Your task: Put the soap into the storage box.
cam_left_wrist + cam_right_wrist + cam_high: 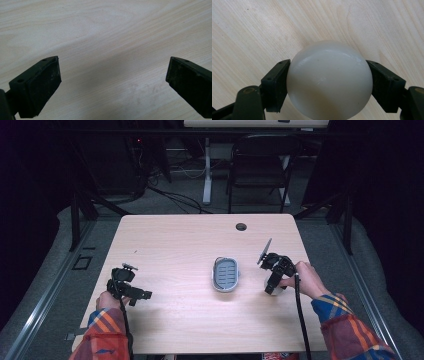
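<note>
White ball clamped in my right gripper, oval dish just to its left.

Near left: my left gripper (131, 292) rests low over bare table (175, 235), jaws spread wide, nothing between them. Near right: my right gripper (272, 282) is clenched on a smooth white ball (329, 80), both pads pressed against its sides; the ball (270, 289) sits at table level or just above, I cannot tell which. Mid-table, to the left of the ball: a grey oval dish (226, 274) with a slotted insert, long axis running near-to-far. My right hand (305, 280) is much the nearer to it. Judging from this, the dish looks the likely target, a short carry leftward.
</note>
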`<action>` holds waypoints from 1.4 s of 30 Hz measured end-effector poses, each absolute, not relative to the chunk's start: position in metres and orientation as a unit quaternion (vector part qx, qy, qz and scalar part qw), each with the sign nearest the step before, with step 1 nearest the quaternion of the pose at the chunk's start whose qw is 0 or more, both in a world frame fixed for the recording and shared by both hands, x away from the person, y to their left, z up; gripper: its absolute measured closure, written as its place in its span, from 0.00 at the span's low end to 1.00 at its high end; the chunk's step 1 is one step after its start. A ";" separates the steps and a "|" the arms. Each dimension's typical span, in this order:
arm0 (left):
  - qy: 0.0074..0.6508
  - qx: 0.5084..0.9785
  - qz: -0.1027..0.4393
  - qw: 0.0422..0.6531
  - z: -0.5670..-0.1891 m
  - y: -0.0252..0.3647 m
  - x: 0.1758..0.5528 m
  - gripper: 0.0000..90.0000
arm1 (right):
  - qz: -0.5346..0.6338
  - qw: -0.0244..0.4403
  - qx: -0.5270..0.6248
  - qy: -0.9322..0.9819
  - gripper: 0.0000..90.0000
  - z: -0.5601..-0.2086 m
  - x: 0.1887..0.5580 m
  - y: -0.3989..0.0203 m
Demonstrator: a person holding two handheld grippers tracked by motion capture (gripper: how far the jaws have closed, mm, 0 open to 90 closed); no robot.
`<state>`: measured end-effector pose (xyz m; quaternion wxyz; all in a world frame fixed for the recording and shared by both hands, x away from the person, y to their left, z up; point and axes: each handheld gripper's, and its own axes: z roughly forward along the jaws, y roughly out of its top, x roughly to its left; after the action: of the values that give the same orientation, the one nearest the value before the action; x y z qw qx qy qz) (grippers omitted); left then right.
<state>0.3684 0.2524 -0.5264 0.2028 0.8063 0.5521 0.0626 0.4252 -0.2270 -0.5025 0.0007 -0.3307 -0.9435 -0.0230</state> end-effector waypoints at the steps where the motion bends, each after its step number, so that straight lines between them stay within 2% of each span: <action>1: 0.551 0.807 0.063 0.204 -0.526 0.252 0.368 0.00 | -0.017 0.002 -0.329 -0.944 0.26 -0.501 0.426 -0.227; 12: 0.547 0.809 0.064 0.206 -0.526 0.251 0.368 0.00 | -0.022 -0.002 -0.325 -0.945 0.26 -0.494 0.436 -0.220; 42: 0.540 0.814 0.063 0.205 -0.526 0.250 0.369 0.00 | -0.024 -0.019 -0.288 -0.957 0.26 -0.464 0.465 -0.169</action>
<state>0.3686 0.2505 -0.5261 0.2046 0.8140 0.5399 0.0630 0.4653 -0.1693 -0.4641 -0.0190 -0.2883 -0.9570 -0.0244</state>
